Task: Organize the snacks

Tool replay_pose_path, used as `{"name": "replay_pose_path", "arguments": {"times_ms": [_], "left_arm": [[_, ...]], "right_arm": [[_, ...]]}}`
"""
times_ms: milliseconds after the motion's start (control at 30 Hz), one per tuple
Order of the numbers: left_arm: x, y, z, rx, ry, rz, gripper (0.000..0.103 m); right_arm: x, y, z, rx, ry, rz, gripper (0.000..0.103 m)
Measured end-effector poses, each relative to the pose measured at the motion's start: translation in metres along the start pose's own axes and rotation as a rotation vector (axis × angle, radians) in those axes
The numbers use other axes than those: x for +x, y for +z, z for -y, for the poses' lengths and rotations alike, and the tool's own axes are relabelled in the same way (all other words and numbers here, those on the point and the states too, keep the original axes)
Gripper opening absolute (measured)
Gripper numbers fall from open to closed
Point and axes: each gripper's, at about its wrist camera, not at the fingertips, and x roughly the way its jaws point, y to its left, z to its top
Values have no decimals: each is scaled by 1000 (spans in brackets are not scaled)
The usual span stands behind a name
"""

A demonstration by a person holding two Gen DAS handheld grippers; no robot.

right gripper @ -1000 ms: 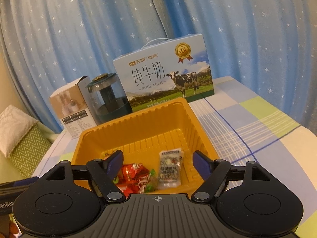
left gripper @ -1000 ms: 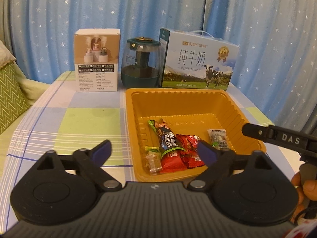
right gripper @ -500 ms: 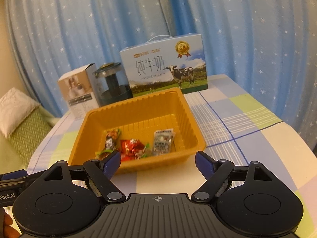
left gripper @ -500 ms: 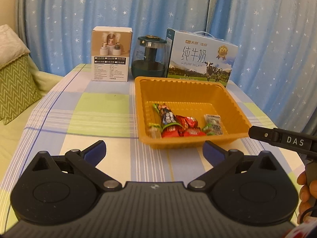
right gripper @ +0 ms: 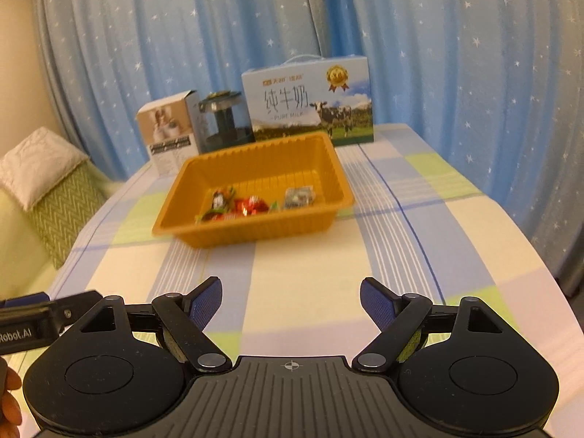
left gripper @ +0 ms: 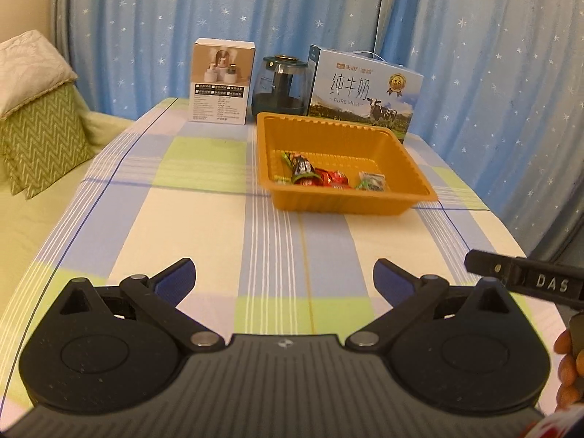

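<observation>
Already the snacks [left gripper: 330,177] lie gathered inside the orange tray [left gripper: 350,204]: a dark-and-green wrapped bar [left gripper: 301,169] toward its left, red wrappers [left gripper: 334,178] in the middle, and a small pale packet [left gripper: 372,181] to the right, all resting on the tray floor near its front wall. In the right wrist view the same cluster shows in the tray [right gripper: 219,231], slightly blurred. The tray stands on the checked bench [left gripper: 226,226], toward its far end, just in front of a white carton [left gripper: 221,82], a dark glass jar [left gripper: 281,85] and a blue milk box [left gripper: 365,91] lined up before the starry curtain [left gripper: 146,18].

No loose snack shows on the bare cloth in either view, so I judge the sorting step finished, or close to it.

Both sets of tongs hang over the near part of the bench, well apart from the tray. The left tongs [left gripper: 284,281] are spread wide and grasp nothing; the right tongs [right gripper: 291,301] are likewise released and empty.

If anything is left outside these views, the next move calls for finding it first, then reaching with jaws spread. Otherwise it calls only for resting the tongs clear of the tray.
</observation>
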Motion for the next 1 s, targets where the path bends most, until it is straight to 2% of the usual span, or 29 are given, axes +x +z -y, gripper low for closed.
{"name": "replay_pose_path", "arguments": {"times_ms": [267,567,700,1000], "left_arm": [[-60,-31,10,-31,79,-42,103],[-116,-45,19,-45,116,-54,103],[-137,-46,24,-55,107,-44,103],[-163,-53,44,-3,90,-43,103]], "right_arm": [[-53,-28,-4,-7,3,-43,83],[-108,-45,-15,-31,25,-71,83],[-127,-50,-18,-36,42,-83,83],[-161,-64,-24,-90,42,-104,83]]}}
